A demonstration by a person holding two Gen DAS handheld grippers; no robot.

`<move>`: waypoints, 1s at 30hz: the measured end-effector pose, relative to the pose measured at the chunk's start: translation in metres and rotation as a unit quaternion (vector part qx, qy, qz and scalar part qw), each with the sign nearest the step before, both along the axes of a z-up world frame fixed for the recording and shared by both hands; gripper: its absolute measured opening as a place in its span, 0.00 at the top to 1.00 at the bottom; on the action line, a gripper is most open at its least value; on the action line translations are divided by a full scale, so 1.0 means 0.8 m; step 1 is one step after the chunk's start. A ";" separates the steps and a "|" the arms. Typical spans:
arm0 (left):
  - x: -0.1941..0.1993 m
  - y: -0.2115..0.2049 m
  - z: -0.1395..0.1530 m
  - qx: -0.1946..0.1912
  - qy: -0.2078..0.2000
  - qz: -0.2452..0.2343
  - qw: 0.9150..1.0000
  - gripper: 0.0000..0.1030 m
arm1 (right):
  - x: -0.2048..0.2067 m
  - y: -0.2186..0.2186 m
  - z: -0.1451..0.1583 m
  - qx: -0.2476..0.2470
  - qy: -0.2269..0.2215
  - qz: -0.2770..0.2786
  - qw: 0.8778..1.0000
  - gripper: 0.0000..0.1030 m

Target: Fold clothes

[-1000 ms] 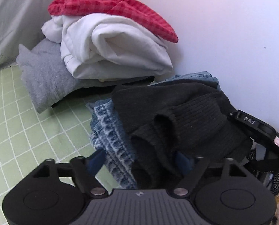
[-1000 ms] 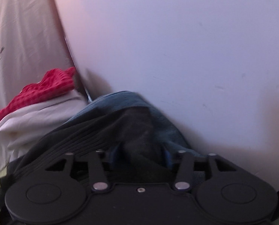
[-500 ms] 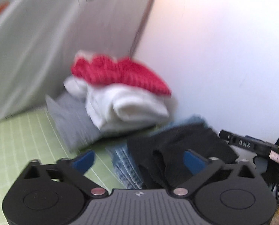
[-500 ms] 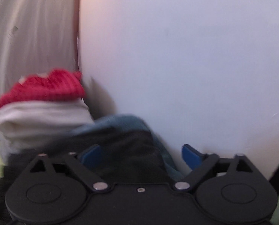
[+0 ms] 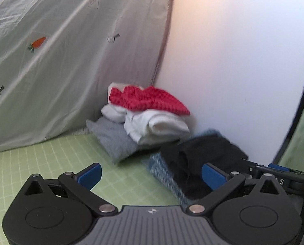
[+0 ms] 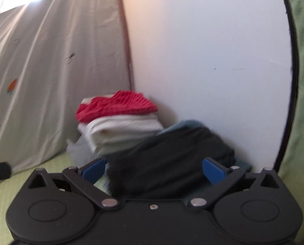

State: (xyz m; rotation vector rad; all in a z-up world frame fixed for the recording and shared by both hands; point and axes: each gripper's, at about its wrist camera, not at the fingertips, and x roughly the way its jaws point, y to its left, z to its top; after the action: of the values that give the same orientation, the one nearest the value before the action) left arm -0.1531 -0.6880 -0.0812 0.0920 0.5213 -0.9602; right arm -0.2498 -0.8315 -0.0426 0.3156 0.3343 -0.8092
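A folded black garment (image 5: 201, 155) lies on top of folded blue jeans (image 5: 164, 171) on the green checked mat, against the white wall. Behind them a stack holds a red checked cloth (image 5: 148, 100), a white garment (image 5: 158, 126) and a grey one (image 5: 115, 140). My left gripper (image 5: 151, 174) is open and held back from the black garment, with nothing between its blue pads. My right gripper (image 6: 153, 168) is open too, pulled back above the black garment (image 6: 172, 159). The red cloth (image 6: 115, 106) and white garment (image 6: 119, 132) sit behind it.
A grey sheet with carrot prints (image 5: 50, 61) hangs at the left and back. A white wall (image 5: 233, 61) stands behind the clothes. The green checked mat (image 5: 39, 163) spreads to the left. The right gripper's black body (image 5: 278, 177) shows at the left view's right edge.
Both grippers let go of the black garment, opened wide and drew back and up. The clothes now look smaller and farther off, the black garment resting on the jeans.
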 end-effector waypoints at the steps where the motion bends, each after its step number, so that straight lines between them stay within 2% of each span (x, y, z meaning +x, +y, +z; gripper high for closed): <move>1: -0.003 0.009 -0.003 0.006 0.003 -0.005 1.000 0.00 | -0.002 0.017 -0.003 0.005 0.002 0.001 1.000 0.00; 6: -0.017 0.049 -0.012 0.015 0.025 -0.024 0.999 0.00 | -0.016 0.095 -0.014 0.008 0.037 0.010 0.999 0.00; 12: -0.039 0.084 -0.020 0.033 0.028 -0.054 0.998 0.00 | -0.035 0.163 -0.022 0.013 0.055 0.003 0.998 0.00; 21: -0.049 0.117 -0.022 0.041 0.026 -0.073 0.996 0.00 | -0.047 0.203 -0.025 0.018 0.057 -0.016 0.998 0.00; 30: -0.053 0.131 -0.019 0.053 -0.001 -0.071 0.996 0.00 | -0.045 0.216 -0.024 0.019 0.049 -0.016 0.998 0.00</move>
State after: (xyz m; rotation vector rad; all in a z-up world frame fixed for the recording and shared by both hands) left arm -0.1955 -0.5833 -0.0962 0.2285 0.5696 -1.0709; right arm -0.2861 -0.6587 -0.0621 0.3173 0.4377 -0.8521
